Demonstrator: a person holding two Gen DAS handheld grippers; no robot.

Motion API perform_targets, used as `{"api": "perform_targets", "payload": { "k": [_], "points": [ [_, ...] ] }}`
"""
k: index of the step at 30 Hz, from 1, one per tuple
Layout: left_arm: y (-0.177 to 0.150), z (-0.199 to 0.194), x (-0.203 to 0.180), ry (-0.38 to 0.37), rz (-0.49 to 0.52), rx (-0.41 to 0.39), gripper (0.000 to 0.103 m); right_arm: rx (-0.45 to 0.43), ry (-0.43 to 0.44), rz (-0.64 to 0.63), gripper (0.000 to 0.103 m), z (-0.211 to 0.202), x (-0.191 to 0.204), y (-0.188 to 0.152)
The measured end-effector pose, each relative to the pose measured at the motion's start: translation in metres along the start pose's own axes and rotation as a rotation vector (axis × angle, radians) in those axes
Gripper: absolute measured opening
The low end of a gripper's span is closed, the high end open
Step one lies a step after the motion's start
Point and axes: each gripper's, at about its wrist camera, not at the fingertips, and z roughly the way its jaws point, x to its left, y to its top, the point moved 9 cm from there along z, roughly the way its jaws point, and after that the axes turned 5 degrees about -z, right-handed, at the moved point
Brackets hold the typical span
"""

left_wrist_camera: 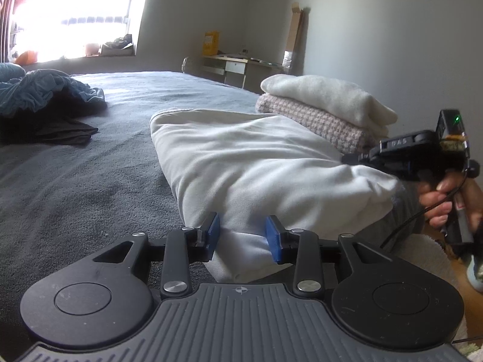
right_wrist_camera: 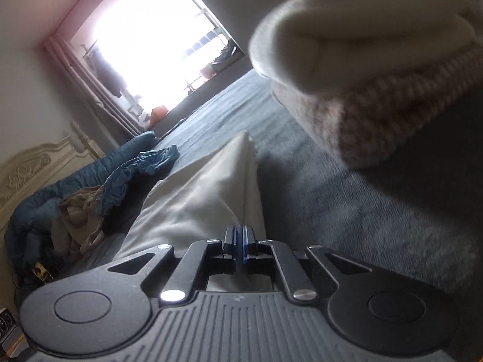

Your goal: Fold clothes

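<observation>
crowding the far left of the grey bed (left_wrist_camera: 90, 181): a rumpled teal garment (left_wrist_camera: 36, 90) over a dark one (left_wrist_camera: 60, 129), plus a tan piece (right_wrist_camera: 78, 217) seen only from the right wrist view. stacked to the right, just beyond the work area: a folded cream towel (left_wrist_camera: 329, 99) on a pink checked fabric (left_wrist_camera: 314, 120), looming blurred and close over the right gripper (right_wrist_camera: 241, 241). standing past the foot of the bed: a pale desk (left_wrist_camera: 238, 63) with a yellow box (left_wrist_camera: 210, 42), cardboard (left_wrist_camera: 297, 27) leaning on the wall, a glaring window (left_wrist_camera: 78, 9).

open grey bedding between the dark clothes and the white garment (left_wrist_camera: 256, 163), and more bare bed behind it toward the window; tighter on the right, where the stack sits near the garment's far corner.

lying lengthwise mid-bed, folded into a long soft pad, creased, with its near end narrowed to a bunched corner. left gripper (left_wrist_camera: 243, 236) at that corner, blue fingers (left_wrist_camera: 213, 230) narrowly apart with the bunched cloth filling the gap, both touching it. right gripper at the garment's right edge, held in a hand (left_wrist_camera: 443, 199); fingers (right_wrist_camera: 231, 238) pressed together, cannot tell whether any cloth is pinched.
</observation>
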Motion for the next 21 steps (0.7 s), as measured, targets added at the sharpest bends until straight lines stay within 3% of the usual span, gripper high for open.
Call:
{"api": "perform_targets", "payload": {
  "k": [3,6,11,12,13,15,16,21],
  "points": [
    [0.000,0.000,0.000,0.002,0.006,0.005,0.035,-0.022,0.071,0.128,0.006,-0.003,-0.006,0.010],
    [-0.001,0.000,0.001,-0.002,-0.003,0.003,0.035,-0.052,0.058,0.088,0.012,-0.003,0.002,0.033],
    [-0.001,0.000,0.001,-0.002,0.002,-0.001,0.035,0.045,0.007,-0.025,0.037,0.035,0.019,0.048],
    [-0.001,0.000,0.001,-0.002,0.003,-0.001,0.035,0.067,-0.009,-0.043,0.037,0.044,0.020,0.048],
    [-0.001,0.000,0.001,-0.002,0.005,-0.002,0.035,0.093,-0.015,-0.058,0.037,0.052,0.022,0.046],
    [-0.002,0.000,0.001,-0.003,0.009,-0.003,0.035,0.099,-0.009,-0.055,0.027,0.061,0.022,0.045],
    [-0.002,-0.001,0.001,-0.005,0.010,-0.004,0.035,0.099,-0.005,-0.053,0.008,0.064,0.023,0.044],
    [-0.002,-0.001,0.001,-0.014,0.014,-0.006,0.035,-0.037,0.040,0.019,0.005,0.054,0.021,0.055]
  ]
}}
